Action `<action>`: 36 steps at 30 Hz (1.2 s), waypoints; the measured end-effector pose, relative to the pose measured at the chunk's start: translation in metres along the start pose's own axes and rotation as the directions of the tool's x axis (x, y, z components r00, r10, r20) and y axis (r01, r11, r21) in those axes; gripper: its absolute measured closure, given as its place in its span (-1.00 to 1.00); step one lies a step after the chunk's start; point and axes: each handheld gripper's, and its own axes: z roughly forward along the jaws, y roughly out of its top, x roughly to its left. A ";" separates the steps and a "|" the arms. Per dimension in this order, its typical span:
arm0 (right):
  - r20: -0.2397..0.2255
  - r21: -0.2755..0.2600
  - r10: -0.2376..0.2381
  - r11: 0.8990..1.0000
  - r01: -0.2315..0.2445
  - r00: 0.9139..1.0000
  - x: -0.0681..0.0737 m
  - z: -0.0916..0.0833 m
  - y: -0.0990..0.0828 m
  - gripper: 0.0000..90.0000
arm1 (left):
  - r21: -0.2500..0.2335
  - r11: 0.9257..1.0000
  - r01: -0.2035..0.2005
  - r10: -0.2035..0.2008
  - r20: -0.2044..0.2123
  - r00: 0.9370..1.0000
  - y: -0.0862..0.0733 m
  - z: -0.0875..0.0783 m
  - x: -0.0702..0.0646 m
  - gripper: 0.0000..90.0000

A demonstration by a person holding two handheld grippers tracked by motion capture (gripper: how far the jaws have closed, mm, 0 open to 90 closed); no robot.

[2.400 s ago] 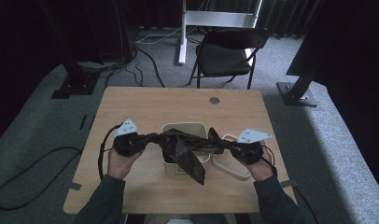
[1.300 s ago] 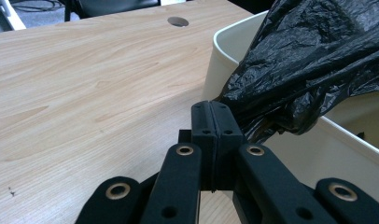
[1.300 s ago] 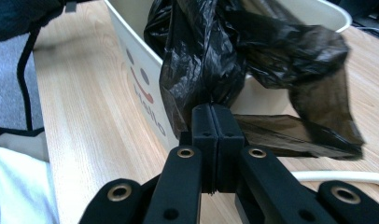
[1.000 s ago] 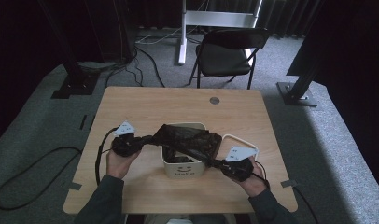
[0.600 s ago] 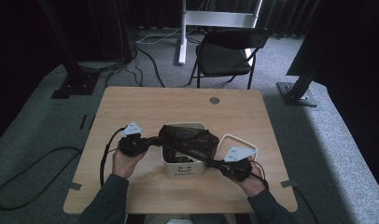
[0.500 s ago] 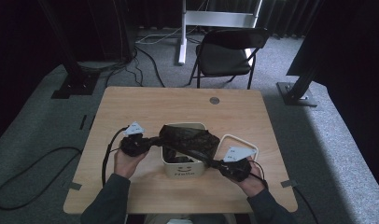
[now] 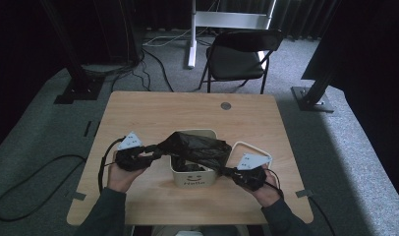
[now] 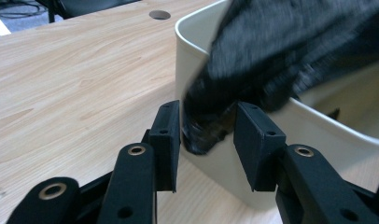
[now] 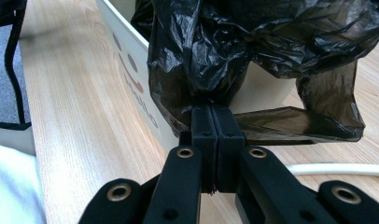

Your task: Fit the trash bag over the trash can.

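Right now the left gripper has its jaws apart, just been opening, w/ a bunched corner of the black plastic bag hanging between the pads; the left pad looks to brush it, the right pad stands clear, so nothing's pinched. That corner sits right at the jaw tips, draped over the near rim of the cream bin, which stands just ahead of the jaws and to their right. Bare wooden table runs off to the jaws' left.

Right gripper is clamped tight on another bunch of the bag, pads pressed together w/ film gathered straight above the tips. Bin wall w/ printed face and lettering rises just ahead-left of those jaws; a loose flap of bag trails to their right, over the tabletop.

From the high view: bag is stretched across the bin's top between both grippers, left one at the bin's left side, right one at its front-right corner. A white lid lies just beyond the right gripper, beside the bin.
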 end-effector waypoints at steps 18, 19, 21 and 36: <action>0.007 0.004 0.006 1.000 -0.006 1.000 -0.002 -0.001 -0.002 0.99 | -0.126 0.986 -0.112 0.107 -0.045 0.993 0.029 -0.029 -0.027 0.15; 0.007 0.005 0.007 1.000 -0.007 1.000 -0.002 -0.001 -0.002 0.99 | -0.128 0.985 -0.114 0.109 -0.047 0.993 0.031 -0.029 -0.028 0.15; 0.009 0.005 0.008 1.000 -0.008 1.000 -0.003 -0.001 -0.002 0.99 | -0.136 0.983 -0.122 0.116 -0.051 0.992 0.035 -0.028 -0.028 0.15; 0.008 0.007 0.004 1.000 -0.004 1.000 -0.002 0.000 -0.002 0.99 | -0.111 0.973 -0.201 0.199 -0.031 0.980 0.069 0.000 -0.045 0.17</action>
